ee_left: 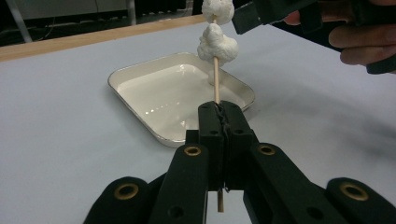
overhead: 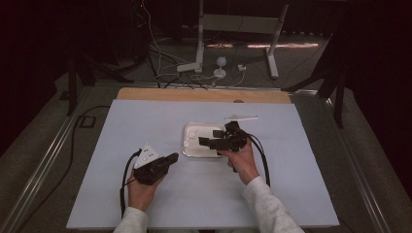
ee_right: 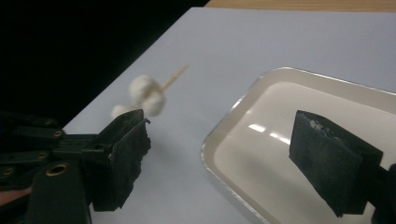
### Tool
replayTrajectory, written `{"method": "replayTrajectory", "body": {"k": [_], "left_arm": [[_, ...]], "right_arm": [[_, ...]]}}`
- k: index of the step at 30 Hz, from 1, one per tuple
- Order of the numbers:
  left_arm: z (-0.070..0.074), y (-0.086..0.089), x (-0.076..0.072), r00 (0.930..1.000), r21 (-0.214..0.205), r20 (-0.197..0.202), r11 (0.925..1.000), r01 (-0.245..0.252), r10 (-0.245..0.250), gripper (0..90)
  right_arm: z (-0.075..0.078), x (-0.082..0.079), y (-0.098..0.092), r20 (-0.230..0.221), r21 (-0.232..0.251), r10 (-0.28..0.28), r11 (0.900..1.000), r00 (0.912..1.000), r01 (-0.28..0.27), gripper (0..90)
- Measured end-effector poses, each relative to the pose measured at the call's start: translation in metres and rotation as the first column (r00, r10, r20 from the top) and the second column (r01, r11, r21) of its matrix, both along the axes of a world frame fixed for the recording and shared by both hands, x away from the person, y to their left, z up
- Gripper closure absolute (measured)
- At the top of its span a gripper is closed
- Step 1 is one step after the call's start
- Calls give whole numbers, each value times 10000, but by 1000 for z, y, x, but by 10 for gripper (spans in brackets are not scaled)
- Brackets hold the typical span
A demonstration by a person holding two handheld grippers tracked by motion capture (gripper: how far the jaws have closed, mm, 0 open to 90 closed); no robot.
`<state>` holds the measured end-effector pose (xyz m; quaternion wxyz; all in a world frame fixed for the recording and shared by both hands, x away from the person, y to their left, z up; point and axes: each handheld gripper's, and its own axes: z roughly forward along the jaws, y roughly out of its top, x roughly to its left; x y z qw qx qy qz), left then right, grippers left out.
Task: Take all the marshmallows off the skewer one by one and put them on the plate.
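Note:
My left gripper (ee_left: 219, 109) is shut on a thin wooden skewer (ee_left: 216, 79) that carries white marshmallows (ee_left: 217, 44) near its far end. In the high view this gripper (overhead: 174, 158) rests at the table's near left and the marshmallows (overhead: 193, 134) hang over the shallow white tray (overhead: 194, 151). My right gripper (ee_right: 229, 149) stands open with nothing between its pads. It sits just beside the marshmallows (ee_right: 147, 95), over the tray (ee_right: 280, 107), without touching them. The left gripper view shows the right gripper (ee_left: 280, 14) at the upper right, by the top marshmallow.
A pale grey mat (overhead: 145, 121) covers the wooden table. A thin white stick (overhead: 241, 118) lies on it behind the tray. Cables and metal stand legs (overhead: 272, 53) are on the floor beyond the table's far edge.

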<state>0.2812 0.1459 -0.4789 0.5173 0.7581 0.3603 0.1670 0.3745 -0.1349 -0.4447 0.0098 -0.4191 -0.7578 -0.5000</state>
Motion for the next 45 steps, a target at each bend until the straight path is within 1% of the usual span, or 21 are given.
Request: {"method": "replayTrajectory", "body": {"k": [6,9,11,13,15,17,18,20,22,23,24,25,26,27,28,29,30,33,36,38,45], "left_arm": [[0,-2,0,10000,-13,18,10000,45,-45,898],[0,-2,-1,9999,-25,49,9999,112,-111,898],[0,-3,-1,9998,-27,67,9999,165,-164,898],[0,-3,-1,9997,-33,102,9998,220,-220,898],[0,-3,-1,9996,-32,113,9997,257,-257,898],[0,-4,-1,9995,-19,111,9995,309,-309,898],[0,-5,-1,9994,-28,135,9994,331,-331,898],[0,-6,-2,9992,-75,168,9994,352,-351,898],[0,-6,-2,9992,-57,211,9994,351,-349,898],[0,-6,-2,9992,-50,198,9993,361,-360,898],[0,-6,-2,9992,-52,210,9994,352,-351,898],[0,-6,-3,9991,-35,229,9994,349,-348,898],[0,-6,-3,9991,-26,241,9994,351,-351,898],[0,-6,-3,9991,-22,254,9994,342,-341,898],[0,-6,-3,9991,-19,256,9994,349,-348,898],[-1,-6,-3,9990,-25,242,9993,370,-369,898],[-1,-7,-3,9990,-16,227,9992,391,-391,898],[-2,-8,-2,9987,27,219,9989,461,-462,900],[-1,-8,-2,9982,-44,285,9986,527,-526,900],[-1,-8,-3,9978,-42,335,9983,578,-576,900],[0,-6,-3,9971,-136,444,9980,623,-616,900]], "right_arm": [[0,-2,9,-30,192,345,9992,9994,-344,157],[-1,-2,12,-160,368,389,9986,9991,-383,183],[-1,-1,15,-133,418,369,9985,9992,-363,211],[-2,-1,16,-154,555,436,9975,9989,-427,288],[-2,-1,17,-175,750,310,9967,9994,-296,408],[-2,0,16,-378,1231,387,9918,9985,-338,575],[-2,0,16,-452,1431,481,9889,9978,-412,611],[-1,0,18,-496,1459,559,9881,9972,-482,614],[-3,0,20,-642,1418,673,9882,9957,-577,570],[-4,1,20,-841,1496,675,9873,9942,-544,569],[-4,1,20,-841,1496,675,9873,9942,-544,569],[-5,1,20,-971,1549,681,9865,9929,-525,572],[-6,2,20,-1295,1716,696,9841,9891,-468,579],[-6,2,20,-1295,1716,696,9841,9891,-468,579],[-7,3,21,-1426,1785,732,9828,9871,-471,592],[-7,4,21,-1644,2010,943,9777,9819,-602,675],[-7,4,21,-1644,2010,943,9777,9819,-602,675],[-5,2,21,-1460,1938,1037,9782,9838,-743,739],[-2,0,19,-1306,1937,921,9789,9872,-657,773],[1,0,19,-1201,1879,893,9800,9887,-657,781],[11,3,16,-1124,1881,863,9801,9899,-641,792]]}}
